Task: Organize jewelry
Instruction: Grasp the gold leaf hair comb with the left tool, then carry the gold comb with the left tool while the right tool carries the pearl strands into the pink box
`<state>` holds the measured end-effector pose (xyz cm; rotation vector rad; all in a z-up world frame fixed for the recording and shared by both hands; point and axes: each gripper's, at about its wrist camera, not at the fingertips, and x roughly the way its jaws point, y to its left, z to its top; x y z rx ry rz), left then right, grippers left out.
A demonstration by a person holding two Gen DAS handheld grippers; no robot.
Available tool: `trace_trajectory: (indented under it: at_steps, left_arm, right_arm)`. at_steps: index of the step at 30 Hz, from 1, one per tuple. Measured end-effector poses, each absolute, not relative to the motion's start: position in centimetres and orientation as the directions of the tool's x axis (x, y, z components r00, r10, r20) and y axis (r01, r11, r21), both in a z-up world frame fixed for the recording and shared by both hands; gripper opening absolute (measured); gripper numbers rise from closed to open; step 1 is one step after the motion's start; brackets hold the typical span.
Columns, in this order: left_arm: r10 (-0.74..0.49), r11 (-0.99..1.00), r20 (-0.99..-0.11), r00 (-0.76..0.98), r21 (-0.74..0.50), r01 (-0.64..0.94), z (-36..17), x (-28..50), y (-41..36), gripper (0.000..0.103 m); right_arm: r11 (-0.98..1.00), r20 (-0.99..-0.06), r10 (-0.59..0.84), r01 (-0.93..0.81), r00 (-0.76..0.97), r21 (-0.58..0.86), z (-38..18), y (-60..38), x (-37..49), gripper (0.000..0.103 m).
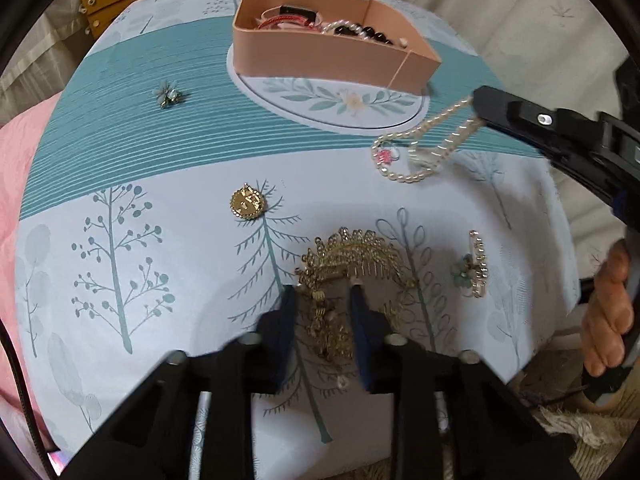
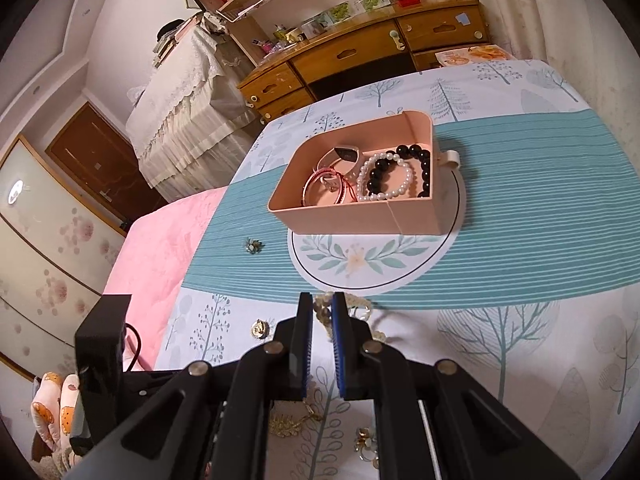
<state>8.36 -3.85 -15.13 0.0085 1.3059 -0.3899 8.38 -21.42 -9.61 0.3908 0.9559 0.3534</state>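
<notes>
Between the dark pads of the left gripper (image 1: 322, 292) lies a gold hair comb (image 1: 352, 264), its leafy gilt work spread on the tree-printed cloth (image 1: 160, 184); the jaws stand narrowly apart around the comb's lower part, and whether the pads press on it cannot be told from the left wrist view. Just right of the comb sits a small gold clip with a pale green flower (image 1: 474, 266). Up and left of the comb rests a round gold pendant (image 1: 248, 202), and well beyond that, on the teal striped band, a small flower brooch (image 1: 169, 94).

Up and right of the comb, the right gripper (image 1: 478, 108) is clamped on a pearl strand (image 1: 420, 148) with a pink charm, which hangs from its tips in loops, its lower end at or just above the cloth. A hand (image 1: 608, 312) holds that tool at the right edge.

Far beyond the comb stands the pink box (image 2: 344, 216), resting on the cloth's white oval. Inside it lie a black bead bracelet (image 2: 420, 168), a white pearl bracelet (image 2: 386, 192), red bangles (image 2: 324, 188) and a pale band (image 2: 340, 156). Behind the box, past the cloth's far edge, a wooden desk with drawers (image 2: 352, 52) is seen.
</notes>
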Motion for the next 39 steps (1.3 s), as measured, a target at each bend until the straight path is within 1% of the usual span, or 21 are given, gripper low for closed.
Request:
trace_trajectory:
  at_steps: [4, 9, 10, 11, 16, 20, 26, 34, 39]
  left_arm:
    - [-0.22, 0.949, -0.952, 0.215, -0.157, 0.274, -15.2, 8.5, -4.7, 0.012]
    - [-0.194, 0.954, -0.955, 0.224, -0.13, 0.271, -15.1, 8.5, -5.2, 0.012]
    - [-0.189, 0.955, -0.954, 0.232, -0.124, 0.268, -15.1, 8.5, -5.3, 0.011]
    - [-0.187, 0.957, -0.953, 0.238, -0.122, 0.263, -15.1, 8.6, -5.3, 0.007]
    - [-0.255, 0.951, -0.935, 0.248, -0.196, 0.24, -14.9, 8.6, -5.2, 0.006]
    - [-0.328, 0.935, -0.902, 0.279, -0.267, 0.235, -13.2, 8.5, -3.5, 0.006]
    - [-0.376, 0.924, -0.861, 0.341, -0.324, 0.201, -9.4, 10.8, -0.9, 0.006]
    - [-0.378, 0.925, -0.796, 0.472, -0.307, 0.223, -2.6, 16.5, 0.1, 0.006]
    - [-0.369, 0.929, -0.788, 0.493, -0.29, 0.231, -2.3, 20.4, -1.7, 0.006]
  right_arm:
    - [0.865, -0.711, 0.475, -0.128, 0.519, 0.485, -9.9, -21.8, 8.3, 0.009]
    - [0.86, -0.718, 0.489, -0.138, 0.496, 0.491, -10.5, -21.8, 8.3, 0.009]
    - [0.86, -0.718, 0.49, -0.14, 0.495, 0.49, -10.4, -21.7, 8.2, 0.009]
    - [0.86, -0.718, 0.49, -0.14, 0.495, 0.49, -10.4, -21.7, 8.2, 0.009]
    - [0.861, -0.709, 0.489, -0.154, 0.508, 0.484, -9.6, -21.8, 7.9, 0.009]
    - [0.86, -0.698, 0.491, -0.162, 0.522, 0.484, -8.7, -21.9, 8.0, 0.009]
    - [0.852, -0.657, 0.502, -0.188, 0.563, 0.489, -5.3, -21.8, 9.1, 0.009]
    - [0.87, -0.582, 0.46, -0.212, 0.67, 0.445, 0.5, -21.7, 11.7, 0.009]
    - [0.885, -0.566, 0.417, -0.177, 0.711, 0.43, 1.6, -22.1, 13.9, 0.009]
